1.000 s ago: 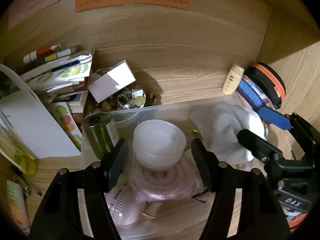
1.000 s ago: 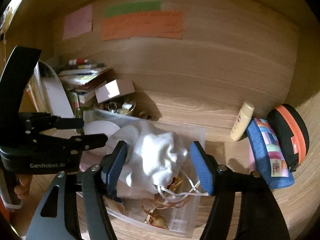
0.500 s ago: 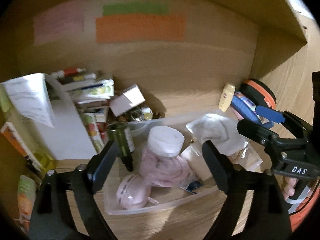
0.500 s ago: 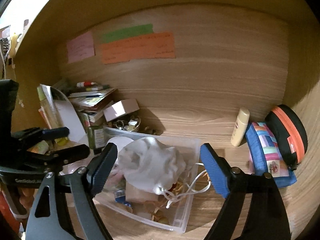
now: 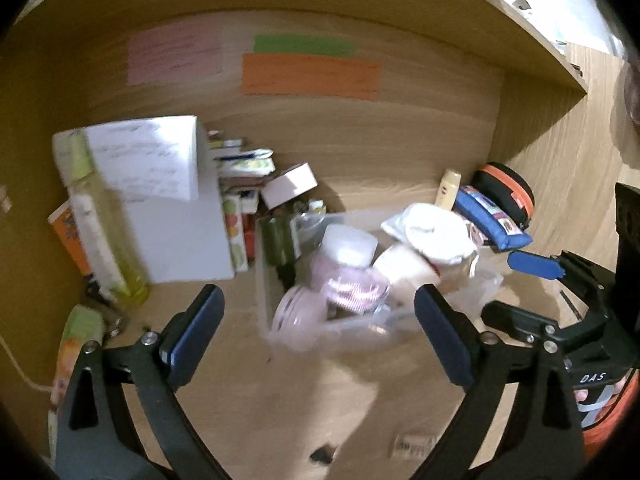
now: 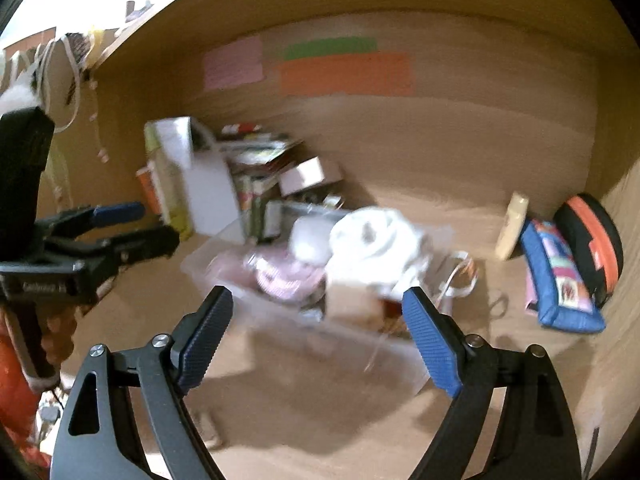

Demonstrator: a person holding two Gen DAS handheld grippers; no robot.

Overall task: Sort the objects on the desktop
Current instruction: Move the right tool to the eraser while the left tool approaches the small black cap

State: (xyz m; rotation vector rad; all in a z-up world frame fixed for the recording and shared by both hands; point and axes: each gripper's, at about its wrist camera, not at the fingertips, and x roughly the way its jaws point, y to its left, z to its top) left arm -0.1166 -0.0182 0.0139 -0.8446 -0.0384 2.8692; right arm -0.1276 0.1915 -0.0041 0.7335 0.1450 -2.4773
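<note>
Both grippers were wide open with nothing in them: left gripper (image 5: 318, 320), right gripper (image 6: 318, 322). Each hung over bare desk, short of the clear bin (image 5: 264, 280). That bin held a white cloth (image 6: 372, 240) and a pink jar (image 5: 346, 280). Pretty blurry overall.

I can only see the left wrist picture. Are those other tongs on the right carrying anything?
Observer: No. In the right wrist view the right tongs are open, with nothing between them.
Visitor: What's past that white cloth in the clear bin?
Observer: A loop of white cord lies at the right end of the bin, beyond the cloth.
Visitor: Anything above the left tongs?
Observer: Pale strings hang from the shelf, above the left tongs.
</note>
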